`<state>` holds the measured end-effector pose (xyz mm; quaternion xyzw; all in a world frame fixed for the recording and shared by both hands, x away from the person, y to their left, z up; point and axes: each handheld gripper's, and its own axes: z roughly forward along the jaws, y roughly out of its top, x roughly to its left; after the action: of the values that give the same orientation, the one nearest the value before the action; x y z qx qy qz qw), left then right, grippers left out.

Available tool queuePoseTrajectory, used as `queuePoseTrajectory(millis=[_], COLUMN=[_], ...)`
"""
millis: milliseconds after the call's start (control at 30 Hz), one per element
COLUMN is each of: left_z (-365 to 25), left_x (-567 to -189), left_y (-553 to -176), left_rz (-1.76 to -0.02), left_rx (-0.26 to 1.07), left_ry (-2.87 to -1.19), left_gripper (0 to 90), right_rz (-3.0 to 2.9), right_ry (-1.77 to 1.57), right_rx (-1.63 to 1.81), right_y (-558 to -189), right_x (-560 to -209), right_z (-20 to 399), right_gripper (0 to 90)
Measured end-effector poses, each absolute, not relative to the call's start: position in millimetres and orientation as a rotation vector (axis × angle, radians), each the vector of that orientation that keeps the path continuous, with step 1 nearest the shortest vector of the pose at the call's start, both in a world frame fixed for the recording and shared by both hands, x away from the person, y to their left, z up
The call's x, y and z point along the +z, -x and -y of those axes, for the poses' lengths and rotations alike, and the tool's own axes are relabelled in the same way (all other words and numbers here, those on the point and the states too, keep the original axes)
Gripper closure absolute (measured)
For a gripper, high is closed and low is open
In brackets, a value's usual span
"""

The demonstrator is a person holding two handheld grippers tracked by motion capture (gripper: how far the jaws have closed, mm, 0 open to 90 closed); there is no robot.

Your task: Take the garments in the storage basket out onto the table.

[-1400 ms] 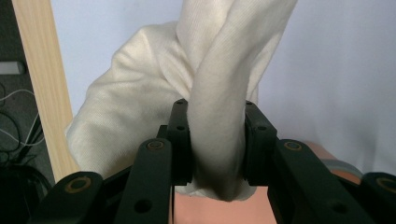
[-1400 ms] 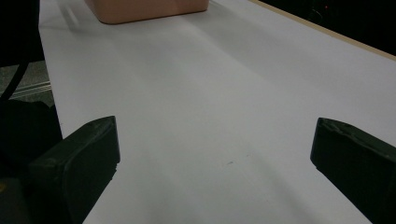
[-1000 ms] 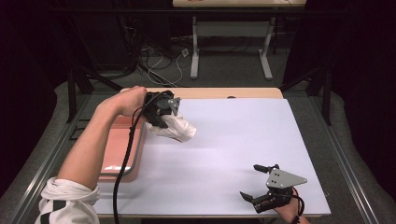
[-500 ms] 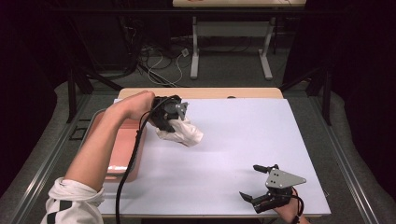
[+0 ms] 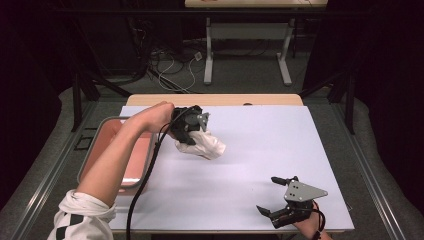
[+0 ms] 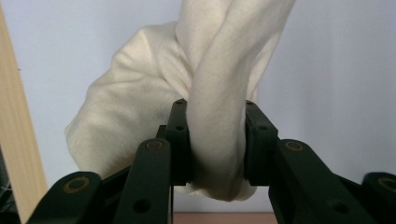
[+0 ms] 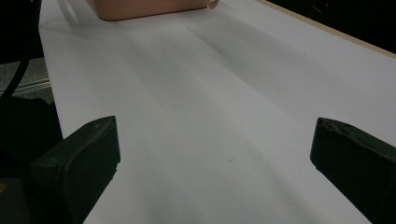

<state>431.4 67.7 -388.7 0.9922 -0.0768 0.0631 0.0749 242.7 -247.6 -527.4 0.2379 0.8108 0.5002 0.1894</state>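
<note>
One cream cloth (image 6: 140, 107), bunched, twisted fold pinched in left gripper (image 6: 217, 140).

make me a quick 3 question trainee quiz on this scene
1. What does the left hand-held gripper hold?
2. True or false: the right hand-held gripper is shut on the cloth.
3. Where is the pink bin? A) at the white mat's left edge B) at the mat's middle C) under the right hand-held gripper

Key:
1. A bunched white cloth, pinched between its jaws.
2. False: its jaws stand wide open with nothing between them, near the mat's front right corner.
3. A
</note>
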Motion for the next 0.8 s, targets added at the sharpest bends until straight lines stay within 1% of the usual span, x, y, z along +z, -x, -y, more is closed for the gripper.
queuePoseTrajectory(millis=[167,433,633,800], left_z=[-62,-54,-50,-46], left_x=[-395,-403,-408,-416], left_y=[-428,-425,-421,-420], left_rz=[0.201,0.155,0.12,0.066], left_rx=[0.176,0.198,0.191,0.203], left_ry=[-2.977,-2.971,-2.953,-2.953], left_gripper=[68.9,68.8,68.6,68.5], right_rz=[-2.284,-2.29,-2.29,-2.291], right_ry=[-0.661,-0.663,-0.661,-0.668], right_rx=[1.406,1.403,1.403,1.407], right_y=[-243,-243,-243,-243], right_x=[-527,-528,-528,-528], right_z=[247,247,247,247], right_gripper=[1.1,1.1,1.1,1.1])
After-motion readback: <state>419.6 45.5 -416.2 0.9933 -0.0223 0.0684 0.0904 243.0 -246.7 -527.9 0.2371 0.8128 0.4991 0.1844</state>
